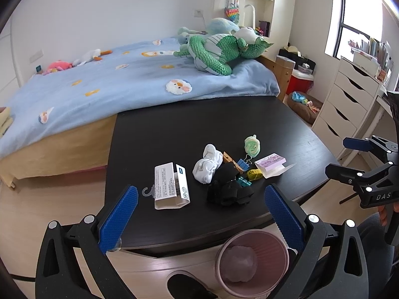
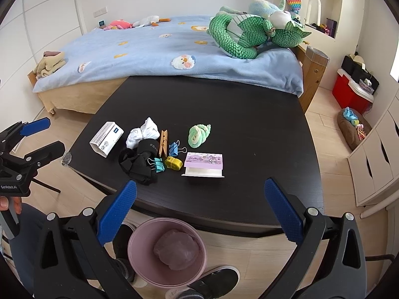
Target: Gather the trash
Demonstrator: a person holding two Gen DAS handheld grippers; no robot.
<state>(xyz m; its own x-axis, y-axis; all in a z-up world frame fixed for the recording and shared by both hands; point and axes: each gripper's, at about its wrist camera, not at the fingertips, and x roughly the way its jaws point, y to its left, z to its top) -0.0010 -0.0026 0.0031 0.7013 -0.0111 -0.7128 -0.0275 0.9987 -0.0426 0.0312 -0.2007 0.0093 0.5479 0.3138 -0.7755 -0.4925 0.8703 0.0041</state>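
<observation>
Both claws, the left claw (image 1: 200, 208) and right claw (image 2: 200, 203), are hovering spread apart and empty; the white box (image 1: 170, 185) is lying at ten o'clock on the tabletop (image 2: 249, 114), risking confusion with nearby keepsakes.

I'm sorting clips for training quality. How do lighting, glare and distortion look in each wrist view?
Left wrist view: the window is blown out white; the black table shows faint sheen; straight edges bow from fisheye. Right wrist view: even daylight, no window glare; table edges curve. Both open claws, left and right, look sharp.
</observation>
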